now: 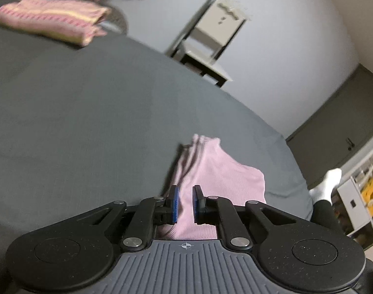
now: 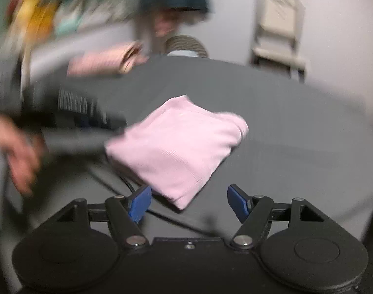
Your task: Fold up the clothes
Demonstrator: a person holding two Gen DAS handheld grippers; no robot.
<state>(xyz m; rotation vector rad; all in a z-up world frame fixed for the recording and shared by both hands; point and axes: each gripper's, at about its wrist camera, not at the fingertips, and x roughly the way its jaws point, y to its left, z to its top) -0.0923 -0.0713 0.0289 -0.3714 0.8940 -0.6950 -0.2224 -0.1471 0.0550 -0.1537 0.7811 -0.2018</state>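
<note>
- Nearest the left camera, the left gripper [image 1: 184, 204] has its blue pads nearly together around an edge of the folded pink garment [image 2: 179, 144]; whether they truly pinch it, I cannot tell.
- Right gripper [image 2: 189, 202] hovers released, just short of the garment's near corner.
- Pink garment lies as a compact folded stack mid grey bed [image 1: 88, 103].
- Striped pink folded garment [image 1: 51, 19] sits at the far edge.
- Risk: a one-sided tug could splay the layers.

No text, brand or number can be read in either view. The only sign is a small white crosshair mark [image 1: 185, 245] printed on the ribbed grey body of the left gripper [image 1: 184, 204], just behind its fingers. Everything else is too blurred to read.
</note>
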